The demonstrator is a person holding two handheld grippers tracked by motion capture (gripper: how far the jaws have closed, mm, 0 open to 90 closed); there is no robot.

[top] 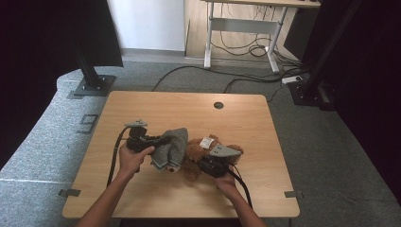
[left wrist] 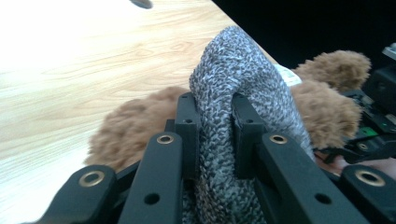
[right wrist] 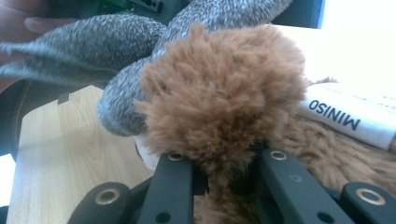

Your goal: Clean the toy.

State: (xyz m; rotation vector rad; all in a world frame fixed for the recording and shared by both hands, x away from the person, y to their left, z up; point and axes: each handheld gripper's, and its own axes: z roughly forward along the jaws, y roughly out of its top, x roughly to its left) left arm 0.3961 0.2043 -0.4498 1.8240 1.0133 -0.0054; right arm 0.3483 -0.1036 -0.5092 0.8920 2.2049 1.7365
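A brown plush bear (top: pixel 194 153) lies in the middle of the wooden table (top: pixel 142 109), partly covered by a grey knit garment (top: pixel 171 147). My left gripper (top: pixel 163 140) is shut on a fold of the grey knit (left wrist: pixel 219 135), which is pinched between its black jaws and lifted off the bear's fur (left wrist: pixel 126 130). My right gripper (top: pixel 202 165) is shut on a fluffy brown part of the bear (right wrist: pixel 219 107), squeezed between its jaws. A white label reading MINISO (right wrist: pixel 348 116) is sewn to the bear. Grey knit (right wrist: pixel 88 44) drapes over the bear's far side.
A round cable hole (top: pixel 218 105) sits near the table's far edge. A white desk frame (top: pixel 241 26) and loose cables (top: pixel 246 75) lie on the grey floor beyond. Black stands (top: pixel 92 80) flank the table at both far corners.
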